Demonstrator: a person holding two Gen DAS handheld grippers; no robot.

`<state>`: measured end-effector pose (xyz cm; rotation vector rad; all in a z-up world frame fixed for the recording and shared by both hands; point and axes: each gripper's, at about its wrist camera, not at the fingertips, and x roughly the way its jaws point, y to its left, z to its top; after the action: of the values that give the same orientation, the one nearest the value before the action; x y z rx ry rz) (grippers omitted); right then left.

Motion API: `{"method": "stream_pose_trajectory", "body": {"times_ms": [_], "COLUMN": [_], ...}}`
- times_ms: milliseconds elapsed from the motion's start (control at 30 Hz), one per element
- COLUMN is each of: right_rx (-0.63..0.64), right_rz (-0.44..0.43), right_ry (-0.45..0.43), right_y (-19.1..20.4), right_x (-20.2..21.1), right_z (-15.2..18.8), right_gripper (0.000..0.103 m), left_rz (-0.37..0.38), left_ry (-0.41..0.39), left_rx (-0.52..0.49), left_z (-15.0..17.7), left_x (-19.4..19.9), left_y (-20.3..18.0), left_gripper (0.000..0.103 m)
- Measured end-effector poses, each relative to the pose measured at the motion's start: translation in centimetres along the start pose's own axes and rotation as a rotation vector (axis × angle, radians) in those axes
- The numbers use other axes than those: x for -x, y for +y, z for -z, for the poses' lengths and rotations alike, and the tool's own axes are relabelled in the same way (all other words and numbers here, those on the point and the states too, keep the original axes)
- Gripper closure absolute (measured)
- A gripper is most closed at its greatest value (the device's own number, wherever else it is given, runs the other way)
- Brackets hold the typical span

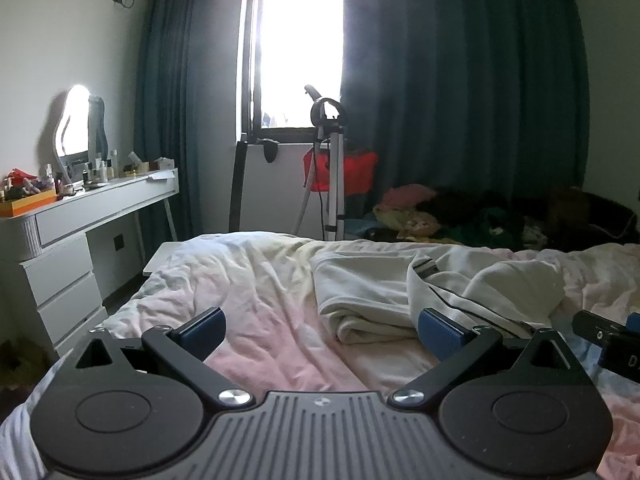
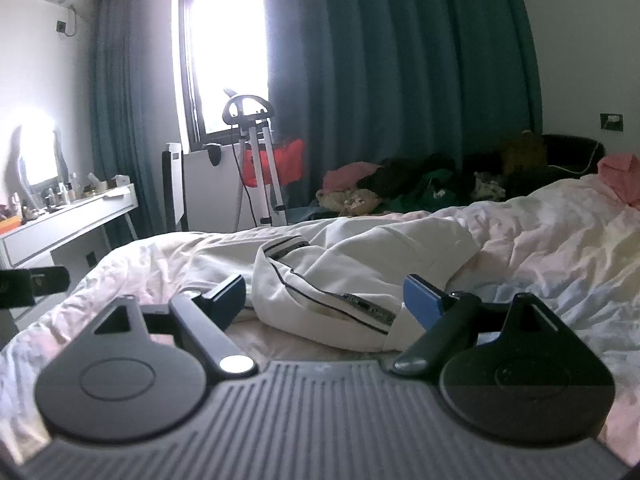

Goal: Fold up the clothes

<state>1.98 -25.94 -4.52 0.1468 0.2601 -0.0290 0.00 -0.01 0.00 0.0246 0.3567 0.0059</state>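
Rumpled pink bedding (image 1: pixel 256 292), crumpled white piped jacket (image 2: pixel 344 276), jaws apart.

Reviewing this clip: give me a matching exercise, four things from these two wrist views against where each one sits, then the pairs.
Things:
1. cream white garment with dark piping
2. red bag
3. white dressing table
4. heap of dark and coloured clothes

Places:
A. beside the window, behind the white stand
B. against the left wall
C. crumpled on the pink bed cover
D. beyond the bed, below the teal curtain

Pairs: 1-C, 2-A, 3-B, 4-D

No text, label or number can be read anywhere.
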Motion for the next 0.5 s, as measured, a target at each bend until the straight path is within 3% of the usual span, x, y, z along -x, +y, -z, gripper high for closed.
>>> {"method": "stream_pose_trajectory", "body": {"times_ms": [500], "right_rx": [0.008], "right_rz": [0.015], "right_ry": [0.001], "right_y": [0.01], "right_x": [0.06], "right_z": [0.17], "right_gripper": [0.016], "left_rz": [-0.01], "left_ry": [-0.012], "left_rx": [-0.001], "left_z": [0.21], "left_x": [0.65], "left_y": [-0.22], "left_gripper": [0.0]}}
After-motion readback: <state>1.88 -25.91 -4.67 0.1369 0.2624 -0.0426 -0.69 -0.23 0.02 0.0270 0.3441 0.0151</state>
